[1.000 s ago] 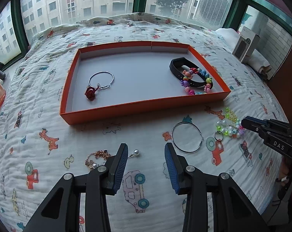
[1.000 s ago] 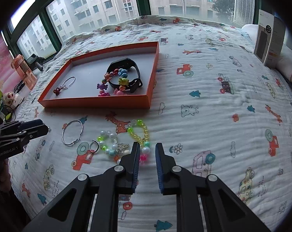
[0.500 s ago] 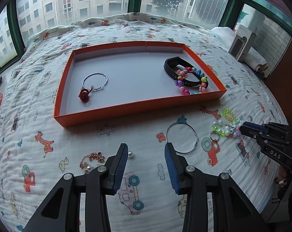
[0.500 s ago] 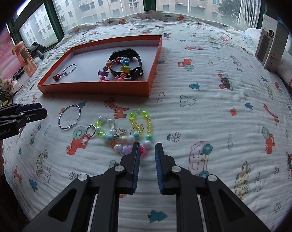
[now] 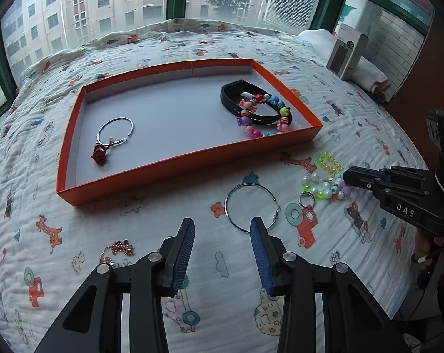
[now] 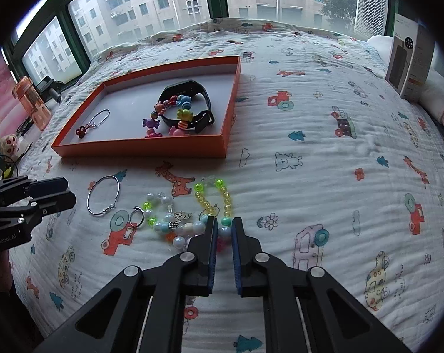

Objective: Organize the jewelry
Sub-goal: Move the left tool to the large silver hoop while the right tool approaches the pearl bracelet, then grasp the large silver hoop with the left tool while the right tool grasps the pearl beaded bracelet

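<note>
While idling over the cartoon-print bed (image 5: 133,206), holds the left claw (image 5: 222,229) spread, nothing between the pads. Leaves the silver hoop (image 5: 251,207) at 1 o'clock, just past the right pad, likely the next pickup, and the rose-gold chain (image 5: 119,248) at 9 o'clock. Shows the orange tray (image 5: 189,163) at 12 o'clock, already stocked. Has a silver ring with a red charm (image 5: 100,156) at its 8 o'clock, and a black wristband (image 5: 230,100) under a candy-bead bracelet (image 5: 245,113) at its 2 o'clock. Meets the right claw (image 5: 347,176) at 3 o'clock, nosing into the yellow-green bead bracelet (image 5: 329,161) and the pastel bead bracelet (image 5: 319,185).

From the right wrist: has just been closing the right claw, now pinching the near end of the yellow-green bead bracelet. Grips low on a white bead, presumably to lift that strand clear of the pastel one touching it at 9 o'clock. Puts the tray at 11 o'clock, well apart, the probable destination.
</note>
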`<action>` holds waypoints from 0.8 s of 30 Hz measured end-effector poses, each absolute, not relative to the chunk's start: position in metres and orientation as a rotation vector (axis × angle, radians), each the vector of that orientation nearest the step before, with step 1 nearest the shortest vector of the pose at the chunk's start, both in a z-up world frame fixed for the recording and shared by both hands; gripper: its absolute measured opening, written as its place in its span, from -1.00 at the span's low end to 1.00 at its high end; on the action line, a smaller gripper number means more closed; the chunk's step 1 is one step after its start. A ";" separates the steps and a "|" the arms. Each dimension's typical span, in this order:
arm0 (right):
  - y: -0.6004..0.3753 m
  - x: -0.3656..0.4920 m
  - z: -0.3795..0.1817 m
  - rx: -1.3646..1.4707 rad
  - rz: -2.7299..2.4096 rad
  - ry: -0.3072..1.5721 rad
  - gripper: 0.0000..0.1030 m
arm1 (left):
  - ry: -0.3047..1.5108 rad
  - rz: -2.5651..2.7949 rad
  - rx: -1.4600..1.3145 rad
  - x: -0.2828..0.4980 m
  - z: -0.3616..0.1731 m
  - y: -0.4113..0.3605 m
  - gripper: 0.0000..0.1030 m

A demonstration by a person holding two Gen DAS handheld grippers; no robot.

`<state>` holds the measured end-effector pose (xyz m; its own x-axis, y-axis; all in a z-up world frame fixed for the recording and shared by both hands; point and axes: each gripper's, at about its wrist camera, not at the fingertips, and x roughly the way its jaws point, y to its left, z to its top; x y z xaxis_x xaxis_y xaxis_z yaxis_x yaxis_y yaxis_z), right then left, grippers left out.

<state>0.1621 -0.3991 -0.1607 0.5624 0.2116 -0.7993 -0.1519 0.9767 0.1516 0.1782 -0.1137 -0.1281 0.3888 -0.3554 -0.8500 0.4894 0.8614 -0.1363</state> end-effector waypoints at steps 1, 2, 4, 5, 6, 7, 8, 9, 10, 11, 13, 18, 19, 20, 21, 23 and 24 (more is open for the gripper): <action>-0.401 0.161 -0.159 0.072 0.212 0.943 -0.77 | 1.038 -0.553 0.149 0.178 -0.128 -0.116 -0.17; -0.403 0.161 -0.157 0.075 0.211 0.936 -0.77 | 1.036 -0.568 0.154 0.177 -0.128 -0.119 -0.17; -0.406 0.159 -0.153 0.078 0.208 0.924 -0.77 | 1.039 -0.608 0.167 0.178 -0.130 -0.125 -0.13; -0.408 0.159 -0.152 0.078 0.206 0.921 -0.77 | 1.042 -0.620 0.177 0.178 -0.131 -0.128 0.08; -0.409 0.158 -0.150 0.079 0.204 0.917 -0.77 | 1.037 -0.624 0.191 0.179 -0.131 -0.131 0.28; -0.410 0.158 -0.150 0.080 0.204 0.915 -0.77 | 1.025 -0.629 0.207 0.178 -0.132 -0.134 0.30; -0.410 0.158 -0.149 0.083 0.205 0.914 -0.77 | 1.019 -0.641 0.223 0.179 -0.132 -0.136 0.30; -0.411 0.158 -0.149 0.084 0.204 0.913 -0.77 | 1.017 -0.654 0.236 0.180 -0.133 -0.138 0.30; -0.411 0.158 -0.149 0.084 0.204 0.913 -0.77 | 1.016 -0.670 0.248 0.181 -0.134 -0.140 0.30; -0.411 0.158 -0.149 0.085 0.206 0.914 -0.77 | 1.015 -0.682 0.263 0.183 -0.135 -0.142 0.30; -0.411 0.158 -0.148 0.087 0.208 0.913 -0.77 | 1.015 -0.704 0.299 0.187 -0.138 -0.145 0.30; -0.411 0.157 -0.146 0.083 0.211 0.907 -0.77 | 1.000 -0.781 0.379 0.192 -0.144 -0.150 0.29; -0.411 0.158 -0.146 0.083 0.210 0.906 -0.77 | 0.992 -0.791 0.401 0.192 -0.145 -0.150 0.29; -0.411 0.158 -0.145 0.083 0.208 0.904 -0.77 | 0.986 -0.802 0.422 0.192 -0.146 -0.151 0.29; -0.410 0.157 -0.144 0.084 0.208 0.903 -0.77 | 0.982 -0.812 0.441 0.192 -0.147 -0.153 0.26; -0.411 0.158 -0.143 0.087 0.208 0.900 -0.77 | 0.981 -0.831 0.469 0.193 -0.152 -0.155 0.19; -0.411 0.159 -0.143 0.088 0.208 0.900 -0.77 | 0.975 -0.839 0.476 0.193 -0.153 -0.156 0.18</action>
